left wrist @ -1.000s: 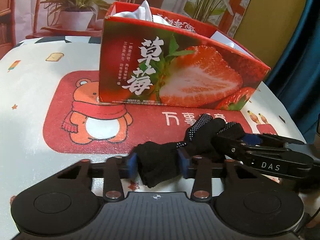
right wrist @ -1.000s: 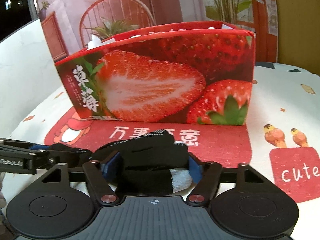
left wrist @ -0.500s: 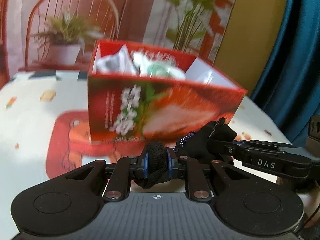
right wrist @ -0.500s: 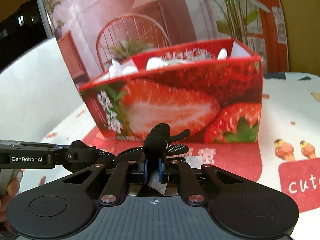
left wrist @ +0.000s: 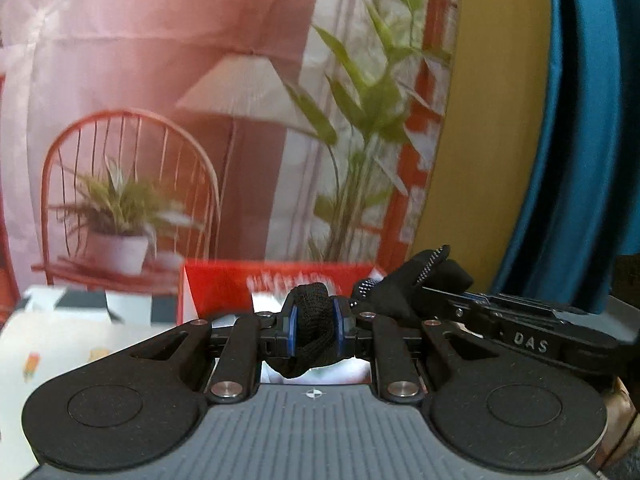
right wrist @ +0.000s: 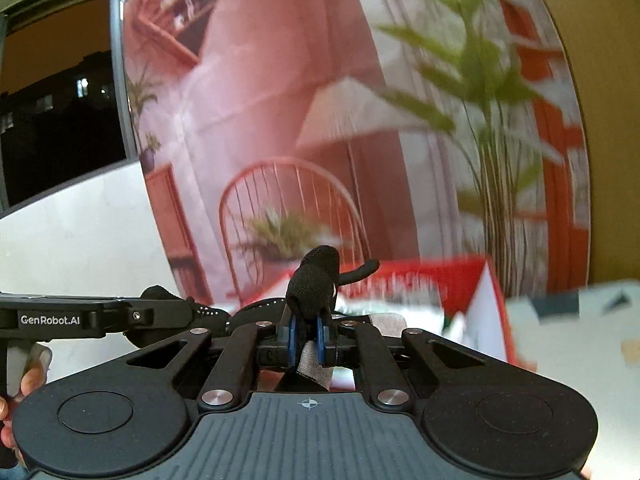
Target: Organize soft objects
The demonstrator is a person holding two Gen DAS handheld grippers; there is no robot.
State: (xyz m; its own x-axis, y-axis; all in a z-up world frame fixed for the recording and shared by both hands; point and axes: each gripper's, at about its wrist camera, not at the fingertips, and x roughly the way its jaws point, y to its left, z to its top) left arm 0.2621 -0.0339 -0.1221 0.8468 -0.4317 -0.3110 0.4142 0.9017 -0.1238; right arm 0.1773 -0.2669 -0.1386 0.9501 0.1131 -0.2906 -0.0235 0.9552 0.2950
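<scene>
Beyond the fingers hangs a printed pink backdrop [left wrist: 168,60] depicting a red spindle-back chair [left wrist: 128,184], a potted fern [left wrist: 116,216], a cream lampshade [left wrist: 248,84] and tall green bamboo stems [left wrist: 360,120]. Right of it: a mustard-yellow wall [left wrist: 488,120], then a teal curtain [left wrist: 580,120]. Left of the fingers in the right wrist view: a dark night window [right wrist: 60,128] above a white wall [right wrist: 80,232]. Views blurred.

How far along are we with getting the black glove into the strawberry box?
Done: the box already holds white items. In hand: both the left gripper and the right gripper are shut on the black glove, which hangs between them in front of the box. Left: lowering it in and letting go.
</scene>
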